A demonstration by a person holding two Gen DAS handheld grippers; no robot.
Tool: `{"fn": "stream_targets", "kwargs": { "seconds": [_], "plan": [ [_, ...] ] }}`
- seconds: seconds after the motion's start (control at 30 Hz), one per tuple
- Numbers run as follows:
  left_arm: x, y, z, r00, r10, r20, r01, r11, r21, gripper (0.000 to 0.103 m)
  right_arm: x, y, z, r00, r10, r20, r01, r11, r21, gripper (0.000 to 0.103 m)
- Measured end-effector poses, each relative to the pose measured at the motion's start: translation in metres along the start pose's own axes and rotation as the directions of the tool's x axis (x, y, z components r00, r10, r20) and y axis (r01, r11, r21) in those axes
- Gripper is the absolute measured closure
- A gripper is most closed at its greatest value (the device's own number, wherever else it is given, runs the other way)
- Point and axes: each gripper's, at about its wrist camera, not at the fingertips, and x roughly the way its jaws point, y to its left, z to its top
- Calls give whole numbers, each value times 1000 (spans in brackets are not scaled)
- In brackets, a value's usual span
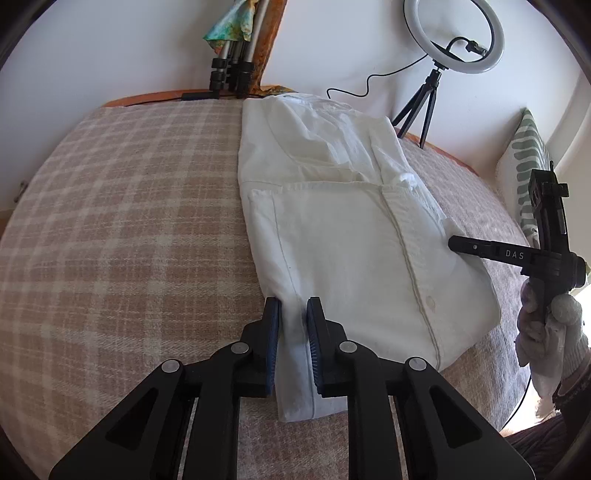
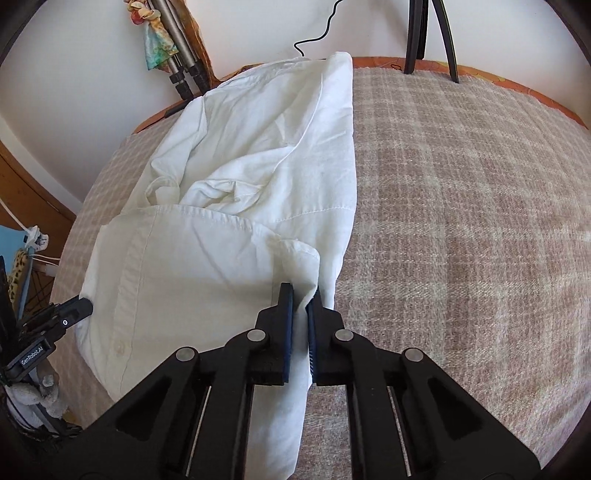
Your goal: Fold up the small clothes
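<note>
White shirt [image 1: 343,236] lies part-folded on the plaid blanket [image 1: 122,206]. Left gripper [image 1: 293,321] pinches its 7 o'clock corner; right gripper [image 2: 301,314] pinches the 4 o'clock edge. Risk: uneven lifting skews the fold; thin layers may slip.

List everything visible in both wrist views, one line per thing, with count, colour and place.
shirt: one, white, partly folded on the blanket, near edge gripped on both sides
blanket: one, beige and cream plaid, covering the surface
ring light: one, white ring on a black tripod, far edge by the wall
folded tripod: one, grey and black, leaning on the wall
scarf: one, green and yellow, hung on that tripod
cushion: one, white with green pattern, far right
left gripper: one, black, shut on the shirt
right gripper: one, black, shut on the shirt
gloved hand: one, white glove, holding the right gripper
</note>
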Motion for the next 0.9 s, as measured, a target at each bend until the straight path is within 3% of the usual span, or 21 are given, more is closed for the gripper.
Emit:
{"fn": "stream_targets", "kwargs": {
  "seconds": [0.07, 0.27, 0.5, 0.6, 0.67, 0.73, 0.9],
  "plan": [
    [-8, 2, 2, 1000, 15, 20, -15, 1000, -4, 80, -15, -4, 1, 1000, 9, 28, -10, 1000, 20, 92],
    [-47, 4, 28, 995, -4, 96, 3, 1000, 11, 80, -77, -9, 14, 988, 28, 151, -31, 999, 21, 91],
    [-102, 4, 93, 986, -108, 126, 105, 994, 30, 79, -152, 6, 61, 976, 21, 217, -11, 999, -48, 91],
    [-119, -1, 121, 983, -74, 165, 59, 994, 95, 75, -175, 19, 84, 972, -3, 237, 29, 994, -108, 90],
    [-123, -1, 140, 981, -66, 181, 44, 991, 124, 68, -178, 26, 99, 969, -25, 245, 61, 989, -138, 88],
    [-117, 4, 158, 980, -68, 187, 48, 993, 110, 67, -173, 29, 116, 970, -34, 241, 74, 985, -158, 88],
    [-71, 10, 185, 985, -49, 165, 29, 993, 119, 67, -117, 17, 151, 982, 8, 189, 22, 988, -155, 88]
  ]
}}
